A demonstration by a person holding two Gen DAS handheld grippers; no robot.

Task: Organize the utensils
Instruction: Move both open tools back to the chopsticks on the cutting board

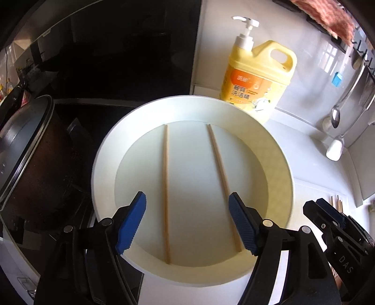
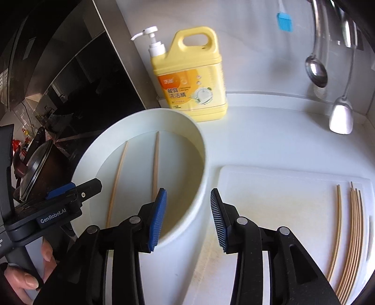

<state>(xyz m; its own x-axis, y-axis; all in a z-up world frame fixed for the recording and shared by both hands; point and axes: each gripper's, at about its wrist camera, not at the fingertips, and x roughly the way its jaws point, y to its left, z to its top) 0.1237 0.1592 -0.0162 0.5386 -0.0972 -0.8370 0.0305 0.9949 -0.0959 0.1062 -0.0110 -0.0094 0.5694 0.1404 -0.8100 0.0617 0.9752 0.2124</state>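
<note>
Two wooden chopsticks, a left one (image 1: 165,187) and a right one (image 1: 222,178), lie apart in a round white basin (image 1: 103,150). My left gripper (image 1: 187,223) is open and empty just above the basin's near side, with the left chopstick between its jaws. In the right wrist view the basin (image 2: 201,159) holds the same chopsticks (image 2: 117,180). My right gripper (image 2: 188,218) is open and empty over the basin's right rim. Several chopsticks (image 2: 354,232) lie on a white cutting board (image 2: 276,194) at the right.
A yellow dish-soap pump bottle (image 1: 257,75) stands behind the basin. A dark pot with a lid (image 1: 23,145) sits at the left on a black stove. A metal spoon (image 2: 316,68) and a ladle (image 2: 341,117) hang at the back right, near a blue brush (image 2: 284,22).
</note>
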